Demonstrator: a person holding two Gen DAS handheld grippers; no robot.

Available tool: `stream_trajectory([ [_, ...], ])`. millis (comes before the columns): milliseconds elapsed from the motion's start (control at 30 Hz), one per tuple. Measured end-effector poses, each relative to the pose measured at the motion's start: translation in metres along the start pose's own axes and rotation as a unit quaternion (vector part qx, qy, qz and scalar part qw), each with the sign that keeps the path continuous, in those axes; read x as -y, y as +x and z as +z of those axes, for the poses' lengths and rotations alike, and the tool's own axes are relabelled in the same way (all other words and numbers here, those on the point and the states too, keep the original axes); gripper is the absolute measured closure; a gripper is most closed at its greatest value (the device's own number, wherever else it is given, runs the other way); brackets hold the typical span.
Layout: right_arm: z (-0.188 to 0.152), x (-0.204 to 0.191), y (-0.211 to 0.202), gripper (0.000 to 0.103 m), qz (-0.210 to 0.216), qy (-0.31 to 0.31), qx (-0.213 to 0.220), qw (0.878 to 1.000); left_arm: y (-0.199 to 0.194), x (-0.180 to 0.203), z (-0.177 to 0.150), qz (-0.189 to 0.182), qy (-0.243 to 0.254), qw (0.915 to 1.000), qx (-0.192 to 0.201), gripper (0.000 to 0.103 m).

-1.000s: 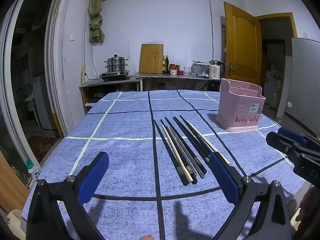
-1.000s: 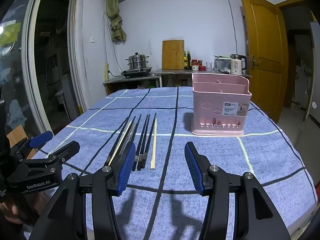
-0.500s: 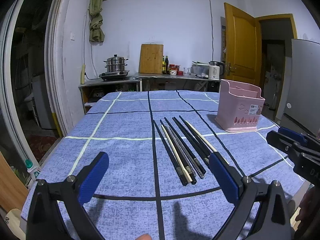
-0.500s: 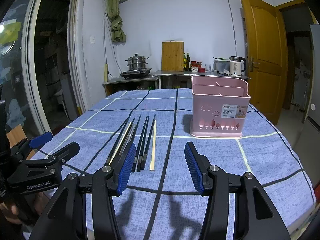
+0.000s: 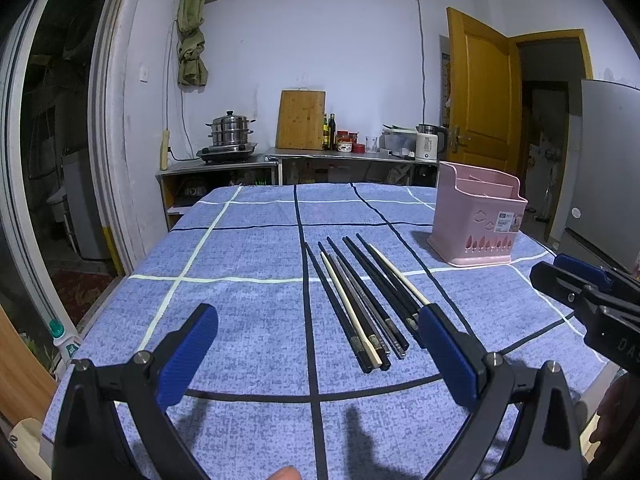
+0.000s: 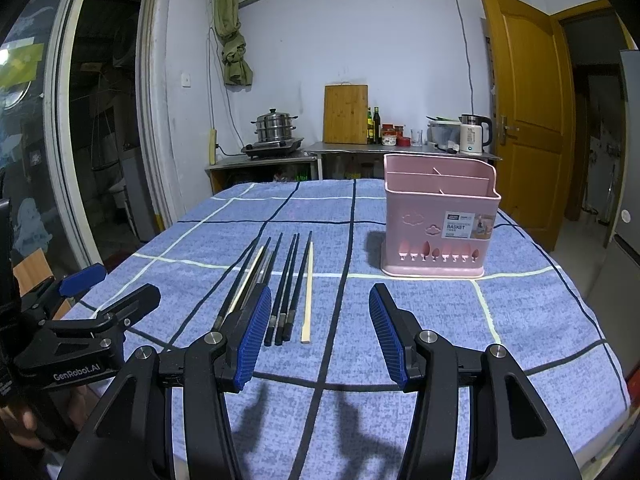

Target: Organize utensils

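Observation:
Several chopsticks (image 5: 362, 300), black, grey and pale wood, lie side by side on the blue checked tablecloth (image 5: 240, 280); they also show in the right wrist view (image 6: 280, 284). A pink utensil basket (image 5: 478, 220) with divided compartments stands upright to their right, also in the right wrist view (image 6: 438, 220). My left gripper (image 5: 316, 344) is open and empty, held above the near ends of the chopsticks. My right gripper (image 6: 318, 324) is open and empty, just right of the chopsticks' near ends. Each gripper shows at the edge of the other's view.
A counter (image 5: 280, 156) beyond the table's far edge holds a steamer pot (image 5: 230, 128), a cutting board (image 5: 302, 120), bottles and a kettle (image 5: 428, 146). A yellow door (image 5: 484, 104) stands open at right. The table's left edge drops off to the floor.
Both views have drifted back slightly, so the basket and chopsticks sit a little lower and farther. Both grippers stay open and empty.

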State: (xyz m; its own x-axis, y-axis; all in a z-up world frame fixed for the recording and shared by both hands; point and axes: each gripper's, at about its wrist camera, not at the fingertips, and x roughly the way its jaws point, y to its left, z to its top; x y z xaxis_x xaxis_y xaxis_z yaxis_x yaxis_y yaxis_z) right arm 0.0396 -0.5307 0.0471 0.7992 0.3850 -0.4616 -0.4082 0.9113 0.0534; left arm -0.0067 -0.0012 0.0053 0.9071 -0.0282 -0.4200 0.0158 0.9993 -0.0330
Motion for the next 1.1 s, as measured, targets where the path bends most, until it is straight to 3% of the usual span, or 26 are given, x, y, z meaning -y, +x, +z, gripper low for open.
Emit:
stream_trajectory([
  [1100,0.0003,0.0001,0.0015,0.051,0.000,0.001,-0.001,1.000,-0.0002,-0.0005,0.0015,0.000,-0.001,1.0000,0.001,0.001],
])
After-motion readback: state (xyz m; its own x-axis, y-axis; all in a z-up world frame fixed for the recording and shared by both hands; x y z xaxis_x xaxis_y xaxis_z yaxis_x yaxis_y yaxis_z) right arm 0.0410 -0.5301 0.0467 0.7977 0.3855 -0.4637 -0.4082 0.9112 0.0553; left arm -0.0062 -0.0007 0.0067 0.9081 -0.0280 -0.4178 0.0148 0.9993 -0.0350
